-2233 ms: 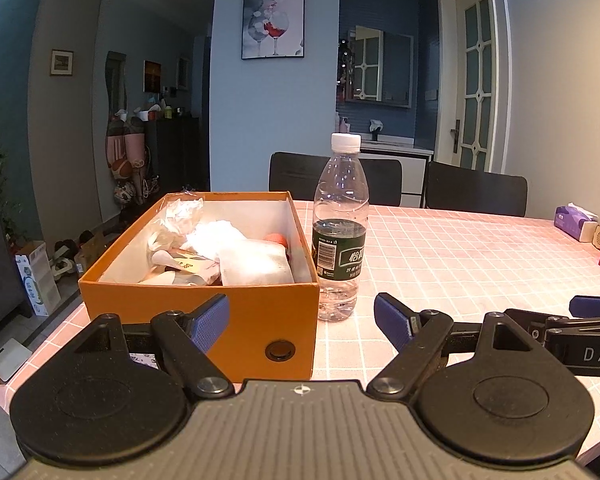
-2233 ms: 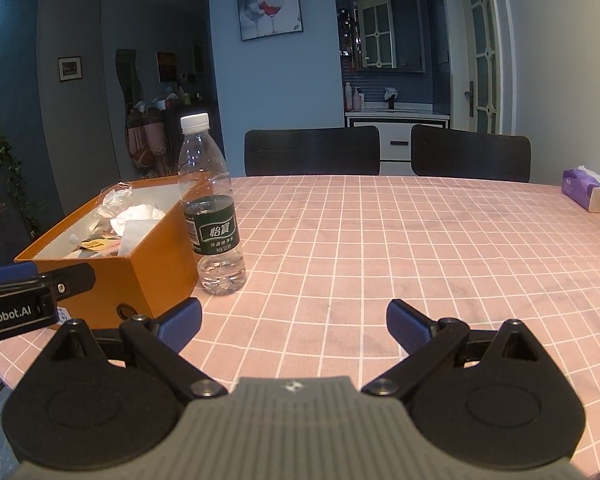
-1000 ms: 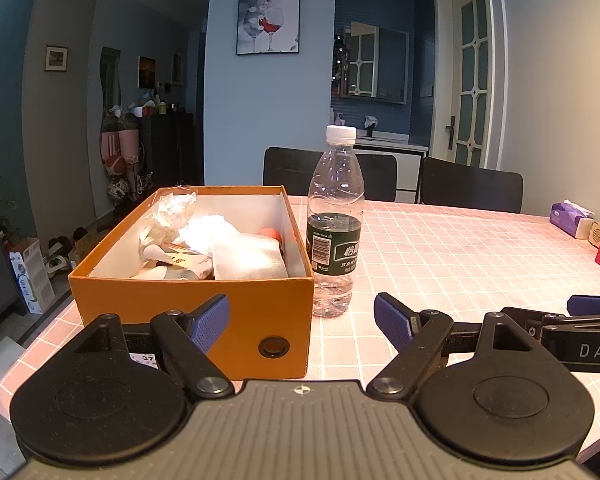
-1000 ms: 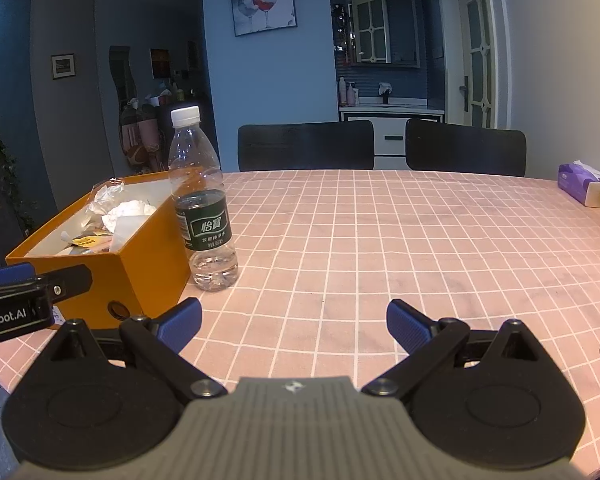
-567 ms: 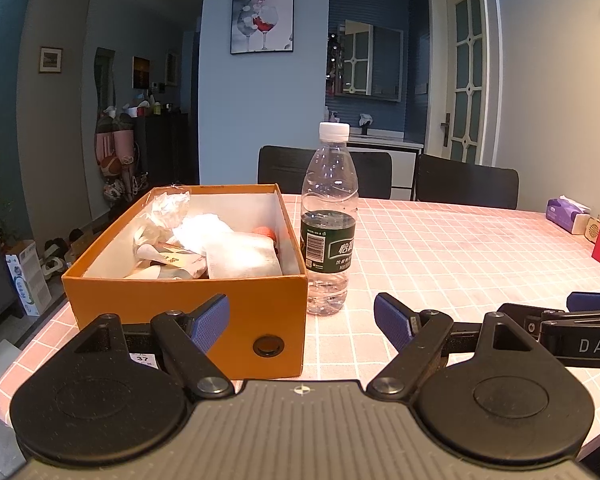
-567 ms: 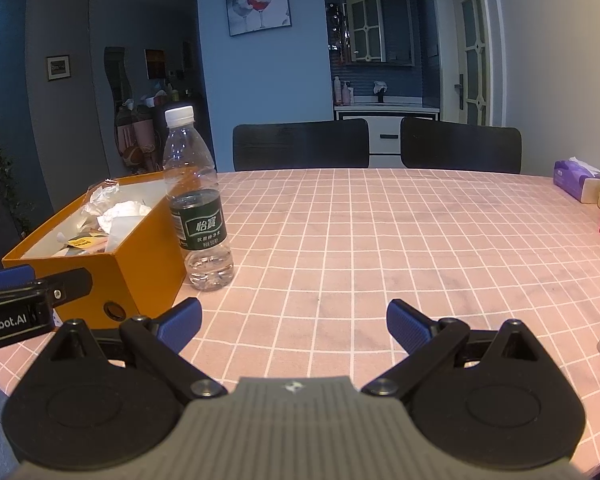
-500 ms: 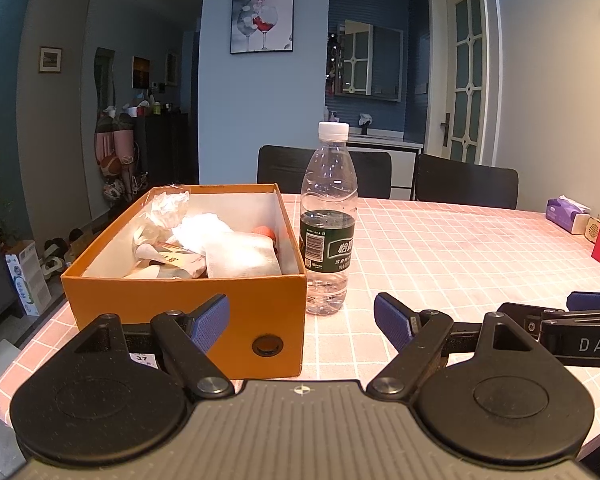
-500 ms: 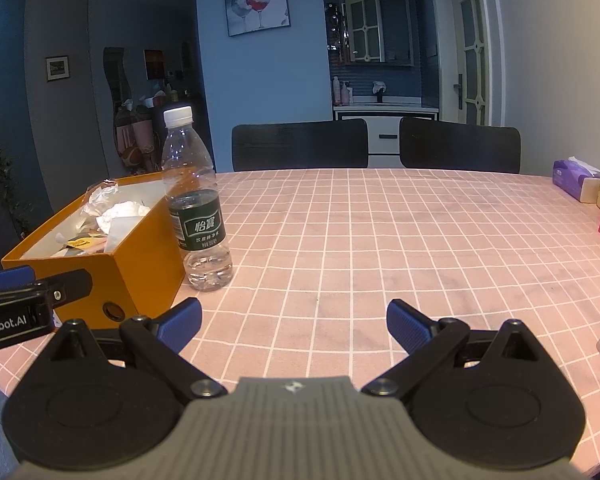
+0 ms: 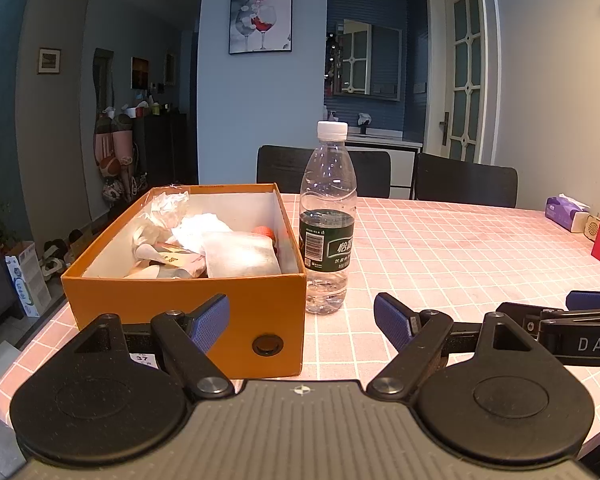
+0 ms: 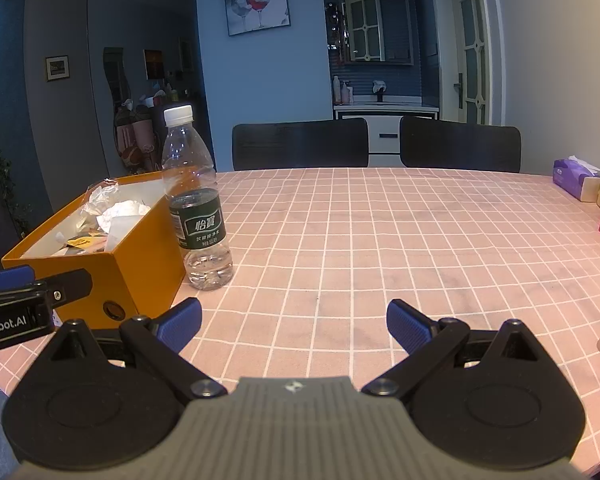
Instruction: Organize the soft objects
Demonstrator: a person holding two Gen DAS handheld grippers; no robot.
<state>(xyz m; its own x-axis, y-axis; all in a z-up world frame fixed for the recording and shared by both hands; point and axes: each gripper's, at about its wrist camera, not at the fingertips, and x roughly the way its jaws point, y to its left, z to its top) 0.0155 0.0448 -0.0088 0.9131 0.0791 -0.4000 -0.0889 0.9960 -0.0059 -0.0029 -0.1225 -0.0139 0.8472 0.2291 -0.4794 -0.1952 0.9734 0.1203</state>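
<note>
— Two blue-padded fingers of the left gripper (image 9: 300, 320) spread wide, nothing between them. Straight ahead, just past the left finger (image 9: 208, 322): open orange cardboard shoebox (image 9: 188, 308), long axis running away from the camera. Inside: crumpled clear plastic bag (image 9: 166, 210), white folded cloth (image 9: 240, 254), something small and orange (image 9: 262, 231) at the far end.

— And beside the box?

— Clear plastic water bottle with white cap (image 9: 329, 220), upright, just right of the box wall, dead ahead of the gap. Green label, Chinese characters, barcode. Sticker reading "37" low on the box front. "DAS" on the other gripper's arm at right.

— Two fingers again in the right wrist view?

— Yes, right gripper (image 10: 294, 322) equally wide apart, empty, above bare pink checked tablecloth (image 10: 420, 248). Box (image 10: 140, 256) and bottle (image 10: 196, 204) well off to the left; "nRobot.AI" on the left tool at the edge. Left gripper nearer the box, so likely the one to reach in. Purple tissue box (image 10: 576, 180) far right.
</note>
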